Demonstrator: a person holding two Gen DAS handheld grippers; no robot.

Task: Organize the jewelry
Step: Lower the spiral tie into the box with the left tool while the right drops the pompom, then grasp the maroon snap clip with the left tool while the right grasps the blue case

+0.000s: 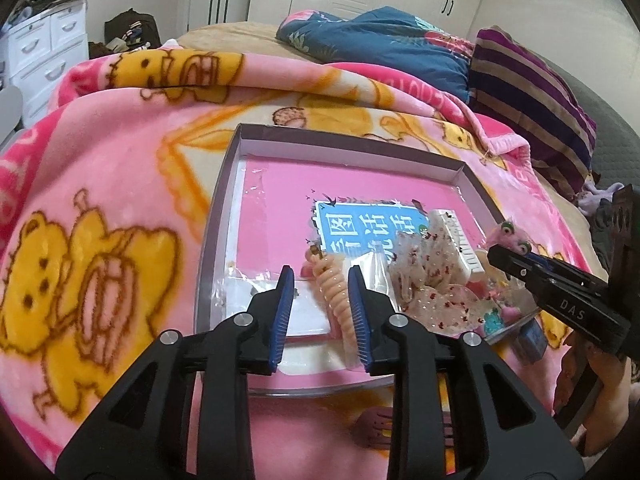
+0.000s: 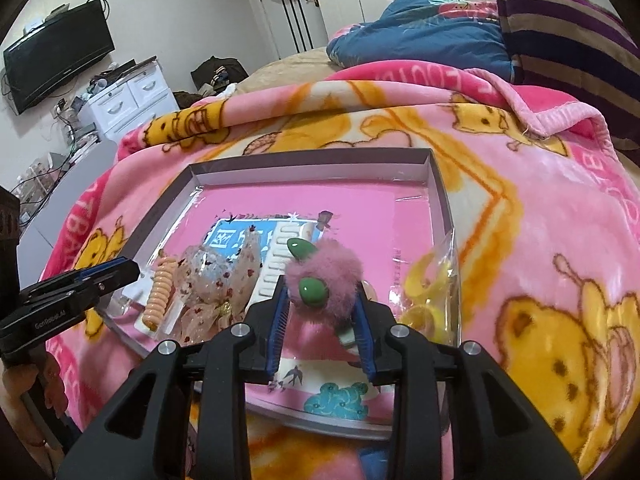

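A shallow grey-rimmed tray (image 1: 218, 204) with a pink floor lies on the bed; it also shows in the right wrist view (image 2: 440, 188). My left gripper (image 1: 321, 276) is open, its jaws on either side of a peach spiral hair tie (image 1: 338, 296) on a white card, not clamped. My right gripper (image 2: 322, 300) is shut on a fluffy pink hair clip with green eyes (image 2: 324, 280), held above the tray. The hair tie also shows in the right wrist view (image 2: 158, 292). The right gripper with the clip (image 1: 516, 240) shows at the right of the left wrist view.
In the tray lie a clear spotted bow (image 2: 224, 276), a white comb (image 2: 276, 260), a blue printed card (image 1: 360, 224) and a bag of yellow rings (image 2: 428, 300). A pink bear blanket (image 1: 100, 200) covers the bed. Pillows (image 1: 528, 100) lie behind.
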